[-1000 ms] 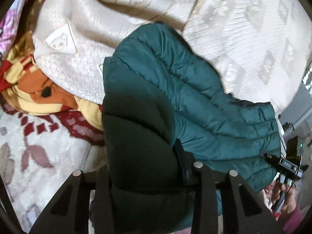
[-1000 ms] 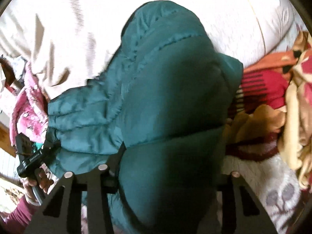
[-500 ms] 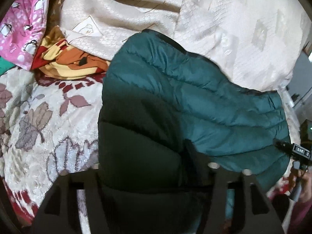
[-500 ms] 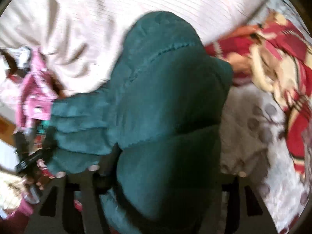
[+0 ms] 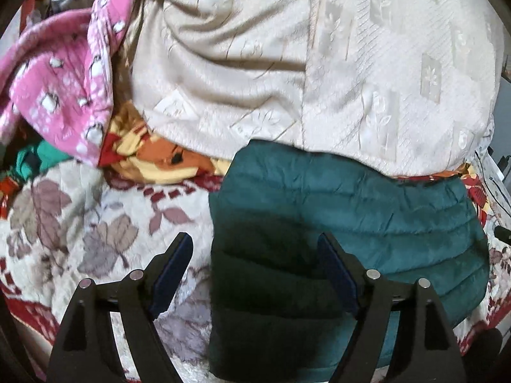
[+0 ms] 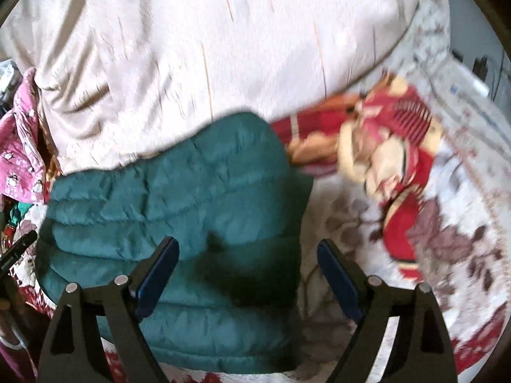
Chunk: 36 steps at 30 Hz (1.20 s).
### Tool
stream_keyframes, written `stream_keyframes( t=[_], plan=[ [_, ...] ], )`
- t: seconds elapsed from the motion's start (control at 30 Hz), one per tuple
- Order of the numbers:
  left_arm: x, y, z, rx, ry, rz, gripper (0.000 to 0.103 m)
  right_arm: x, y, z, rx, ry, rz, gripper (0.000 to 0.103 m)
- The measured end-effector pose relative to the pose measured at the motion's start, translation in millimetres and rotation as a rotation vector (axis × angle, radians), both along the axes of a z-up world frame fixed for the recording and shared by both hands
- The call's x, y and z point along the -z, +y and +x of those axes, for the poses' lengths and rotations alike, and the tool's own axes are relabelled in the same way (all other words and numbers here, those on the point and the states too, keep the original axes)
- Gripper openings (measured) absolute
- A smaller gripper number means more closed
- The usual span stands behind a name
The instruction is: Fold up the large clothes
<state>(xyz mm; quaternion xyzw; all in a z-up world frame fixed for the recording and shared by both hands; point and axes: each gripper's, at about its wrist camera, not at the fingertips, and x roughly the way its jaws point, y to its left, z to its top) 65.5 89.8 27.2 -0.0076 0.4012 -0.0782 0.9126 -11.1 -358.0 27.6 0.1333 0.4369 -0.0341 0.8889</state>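
A teal quilted puffer jacket [image 5: 345, 223] lies folded flat on the leaf-patterned bedspread [image 5: 95, 233]. My left gripper [image 5: 255, 252] is open and empty, with its jaws spread over the jacket's left edge. In the right wrist view the jacket [image 6: 179, 210] fills the lower left. My right gripper [image 6: 246, 255] is open and empty, with its jaws spread over the jacket's right edge. The other gripper's tip [image 6: 16, 252] shows at the far left.
A big cream quilt [image 5: 303, 63] is heaped just behind the jacket. A pink garment [image 5: 60, 89] and an orange-yellow cloth [image 5: 159, 159] lie at the left. A red and cream cloth [image 6: 389, 159] lies at the right on the bedspread [image 6: 447, 239].
Both grippers held the jacket up a second ago. They lowered it onto the bedspread, opened and let go, and the jacket now lies flat.
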Motion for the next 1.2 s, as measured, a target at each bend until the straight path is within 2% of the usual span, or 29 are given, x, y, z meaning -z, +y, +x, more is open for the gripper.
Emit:
stream_keyframes(
  t=[0.1,0.2,0.27,0.4,0.5,0.57,0.67,0.73,0.87,1.03,1.2],
  plan=[
    [-2,-12,5,0.000,-0.011,0.005,0.054,-9,26,7,-0.070,-0.033,-0.025,0.091],
    [2,-26,12,0.002,-0.017,0.001,0.054,-2,62,27,-0.128,-0.033,-0.098,0.091],
    [8,-37,18,-0.005,-0.030,0.019,0.054,4,82,43,-0.157,-0.037,-0.108,0.091],
    [27,-53,43,-0.024,0.013,0.059,0.054,21,117,76,-0.204,-0.058,-0.199,0.091],
    [42,-57,56,-0.043,0.042,0.064,0.054,38,133,98,-0.225,-0.028,-0.196,0.091],
    [53,-57,62,-0.049,0.060,0.058,0.054,52,136,108,-0.227,-0.009,-0.192,0.091],
    [62,-59,64,-0.048,0.036,0.059,0.054,71,132,116,-0.210,-0.005,-0.148,0.094],
    [67,-65,65,-0.038,0.019,0.086,0.054,80,130,116,-0.214,-0.019,-0.129,0.097],
    [73,-73,69,-0.036,0.007,0.129,0.054,90,130,128,-0.230,0.025,-0.124,0.102],
    [73,-71,67,-0.034,0.006,0.122,0.054,88,131,133,-0.253,0.090,-0.119,0.102],
    [69,-68,59,-0.033,0.021,0.110,0.054,59,130,103,-0.244,0.024,-0.101,0.102]
  ],
)
